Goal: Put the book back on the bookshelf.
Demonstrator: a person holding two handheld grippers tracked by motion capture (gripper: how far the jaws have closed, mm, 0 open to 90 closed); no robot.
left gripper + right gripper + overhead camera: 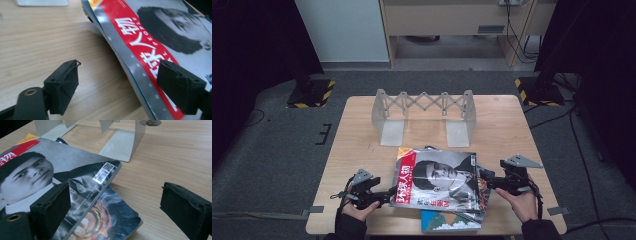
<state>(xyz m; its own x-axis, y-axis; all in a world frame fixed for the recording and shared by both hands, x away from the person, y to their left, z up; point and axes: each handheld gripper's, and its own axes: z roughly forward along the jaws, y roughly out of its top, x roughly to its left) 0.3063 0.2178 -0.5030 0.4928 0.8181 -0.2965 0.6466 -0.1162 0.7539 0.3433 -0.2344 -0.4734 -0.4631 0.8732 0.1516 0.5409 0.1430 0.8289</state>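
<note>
Two grippers are flanking a red-banded portrait magazine (439, 182) topping a stack near the wooden table's (512, 130) front edge, long axis running front-to-back. Left gripper (117, 82) is straddling its red spine edge, jaws wide, gripping nothing. Right gripper (115, 207) is gaping beside its barcode corner, empty.

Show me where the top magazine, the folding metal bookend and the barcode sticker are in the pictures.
top magazine (439, 180), high view, middle of its cover.
folding metal bookend (424, 103), high view, its zigzag lattice.
barcode sticker (103, 173), right gripper view, middle of the white label.
</note>
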